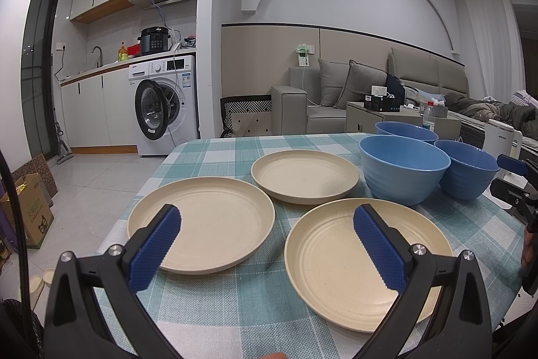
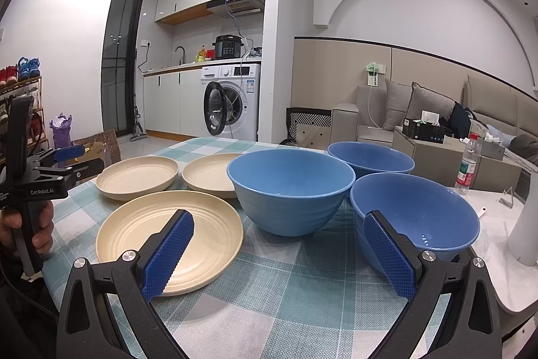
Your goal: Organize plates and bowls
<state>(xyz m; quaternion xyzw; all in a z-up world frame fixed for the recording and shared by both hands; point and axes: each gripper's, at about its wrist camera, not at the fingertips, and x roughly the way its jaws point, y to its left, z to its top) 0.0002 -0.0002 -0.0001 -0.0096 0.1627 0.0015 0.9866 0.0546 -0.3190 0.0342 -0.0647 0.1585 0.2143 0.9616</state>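
Both tongs gape wide, nothing between the blue pads. L tongs (image 1: 267,244) hang low over the near edge of the worktop (image 1: 255,308), w/ one pad over the near-left plate (image 1: 201,229) and the other over the near-right plate (image 1: 343,264). R tongs (image 2: 278,253) hang over the checked cloth further right, one pad over that same near-right plate (image 2: 148,229), the other in front of the nearest bowl (image 2: 433,221). In the right wrist view the person's left hand (image 2: 40,227) grips the handle of the L tool at the frame's left edge.

Worktop is covered w/ a teal-and-white check cloth; a bare white marble-look strip shows at its right side.

3 cream plates lie flat and apart, none stacked: near-left, near-right, and a far plate (image 1: 304,175) behind and between them.

3 blue bowls stand upright to the right of the plates, in a tight cluster. Lighter blue front bowl (image 1: 403,172) sits just beside the far plate. Darker right bowl (image 1: 467,169) is close against it; cannot tell if the two touch. Back bowl (image 1: 405,131) is partly hidden behind both.

Smaller bits: a plastic water bottle (image 2: 467,164) w/ red cap stands on the marble strip, right of the bowls.
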